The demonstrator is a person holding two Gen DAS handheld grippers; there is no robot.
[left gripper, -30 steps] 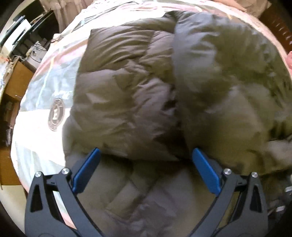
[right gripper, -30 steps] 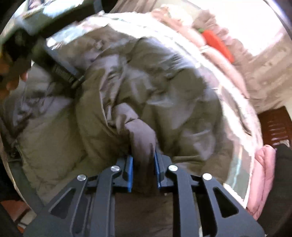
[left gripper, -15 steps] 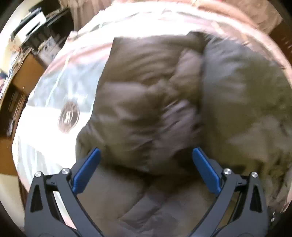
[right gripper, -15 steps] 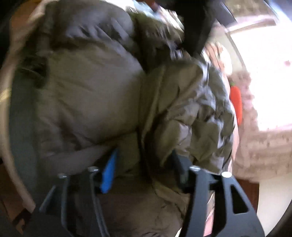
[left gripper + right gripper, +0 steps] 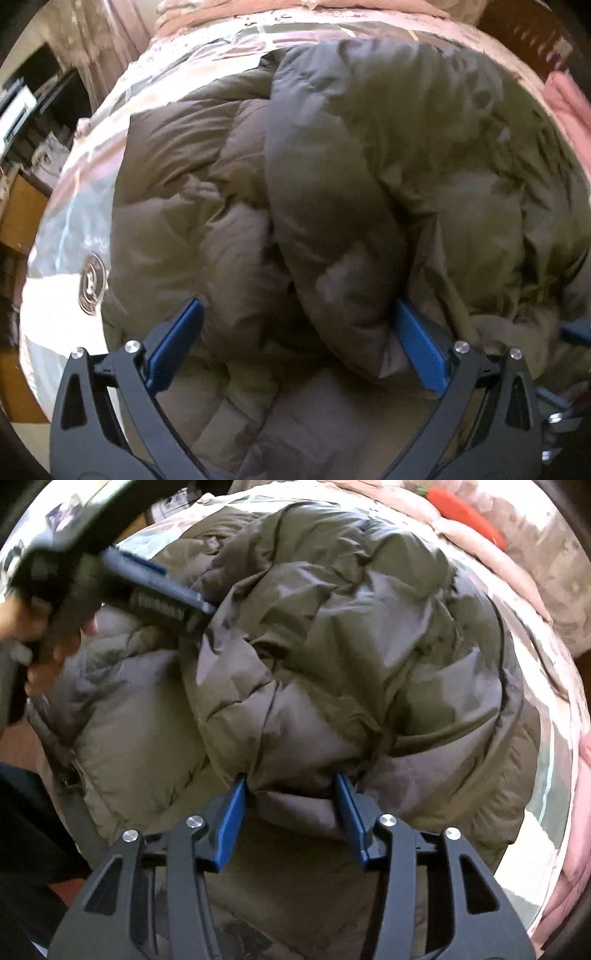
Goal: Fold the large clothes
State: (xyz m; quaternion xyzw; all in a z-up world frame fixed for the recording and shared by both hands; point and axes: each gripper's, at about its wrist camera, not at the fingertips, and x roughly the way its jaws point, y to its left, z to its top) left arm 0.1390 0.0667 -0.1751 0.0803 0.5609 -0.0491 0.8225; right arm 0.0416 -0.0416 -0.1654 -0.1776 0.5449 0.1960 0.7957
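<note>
A large olive-brown puffer jacket (image 5: 332, 177) lies on the bed, one side folded over onto the other. My left gripper (image 5: 295, 325) is open wide, its blue pads on either side of a thick sleeve fold. It also shows in the right wrist view (image 5: 177, 590), at the jacket's left, held by a hand. My right gripper (image 5: 291, 801) is partly open, with a padded fold of the jacket (image 5: 332, 646) bulging between its blue fingers (image 5: 231, 819). I cannot tell whether the pads press the fabric.
The bed cover (image 5: 74, 206) is pale with a round badge (image 5: 91, 282). Pink bedding (image 5: 576, 812) lies at the right edge, a red-orange item (image 5: 465, 509) near the pillows. Dark shelves and wooden furniture (image 5: 22, 147) stand left of the bed.
My right gripper was shut on a narrow fold and has opened partway. The folded side now lies further across the jacket. My left gripper stayed open and moved in around the sleeve fold.
</note>
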